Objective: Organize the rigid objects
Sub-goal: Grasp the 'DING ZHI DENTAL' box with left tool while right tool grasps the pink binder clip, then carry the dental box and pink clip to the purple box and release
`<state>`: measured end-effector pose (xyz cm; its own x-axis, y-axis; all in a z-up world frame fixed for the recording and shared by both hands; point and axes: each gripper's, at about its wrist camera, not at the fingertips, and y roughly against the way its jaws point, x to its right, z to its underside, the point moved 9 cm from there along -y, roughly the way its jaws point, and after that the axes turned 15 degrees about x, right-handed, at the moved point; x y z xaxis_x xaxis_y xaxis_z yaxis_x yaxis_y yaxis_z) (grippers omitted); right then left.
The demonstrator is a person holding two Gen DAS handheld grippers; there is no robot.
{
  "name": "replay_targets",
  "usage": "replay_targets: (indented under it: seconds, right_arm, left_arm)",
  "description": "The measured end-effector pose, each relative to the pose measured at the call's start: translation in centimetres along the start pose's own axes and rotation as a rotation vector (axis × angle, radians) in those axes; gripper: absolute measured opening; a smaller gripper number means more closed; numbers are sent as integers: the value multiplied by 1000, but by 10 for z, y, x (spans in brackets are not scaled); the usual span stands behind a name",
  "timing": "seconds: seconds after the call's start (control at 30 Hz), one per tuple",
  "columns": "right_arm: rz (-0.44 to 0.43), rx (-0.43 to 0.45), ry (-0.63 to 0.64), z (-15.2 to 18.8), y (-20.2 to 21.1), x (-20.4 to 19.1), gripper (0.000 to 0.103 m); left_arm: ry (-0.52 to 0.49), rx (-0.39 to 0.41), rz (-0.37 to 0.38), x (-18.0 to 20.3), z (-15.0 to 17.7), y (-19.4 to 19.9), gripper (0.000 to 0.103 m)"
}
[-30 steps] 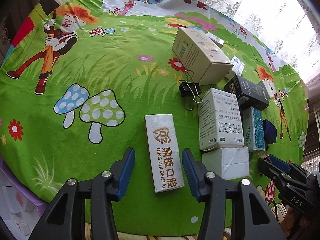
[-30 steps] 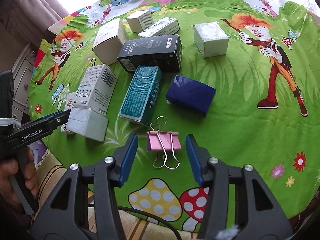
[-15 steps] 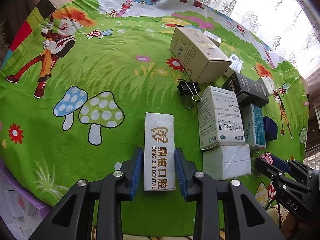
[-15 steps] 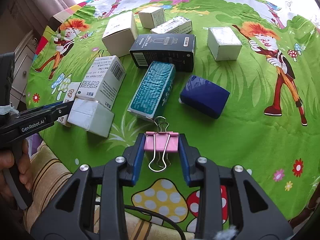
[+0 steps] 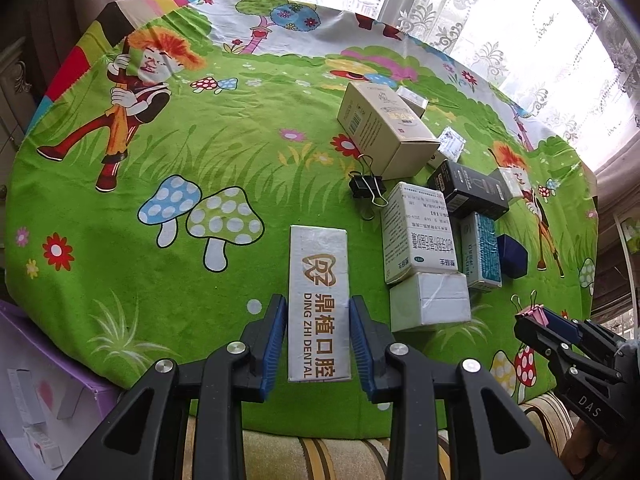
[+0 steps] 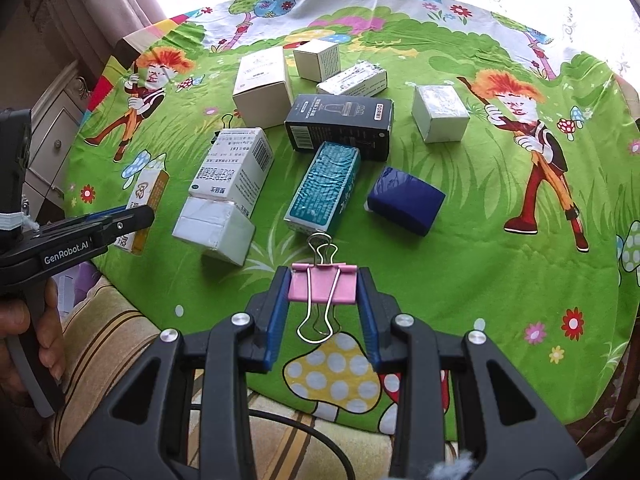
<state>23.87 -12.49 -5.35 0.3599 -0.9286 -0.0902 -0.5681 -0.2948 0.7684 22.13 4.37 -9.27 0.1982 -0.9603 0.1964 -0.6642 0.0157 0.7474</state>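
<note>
My left gripper is shut on a long white Ding Zhi Dental box, held at its near end above the green cartoon tablecloth. The box also shows in the right wrist view, clamped by the left gripper. My right gripper is shut on a pink binder clip, lifted off the cloth. The clip also shows in the left wrist view at the right gripper's tip.
Several boxes cluster mid-table: a white medicine box, a plain white box, a teal box, a black box, a navy block. A black binder clip lies beside a beige box. A purple bin stands below the table's left edge.
Both grippers closed: the left on the dental box, the right on the pink clip. Both then rose and drew back from the cloth with their objects.
</note>
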Motion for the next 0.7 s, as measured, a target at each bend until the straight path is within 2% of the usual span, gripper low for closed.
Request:
replay_targets:
  seconds: [0.3, 0.7]
  right_arm:
    - [-54, 49, 24, -7, 34, -36, 37]
    - [-165, 71, 129, -4, 59, -119, 37]
  left_arm:
    - [41, 55, 2, -16, -1, 42, 33]
    - [140, 110, -55, -84, 17, 99, 33]
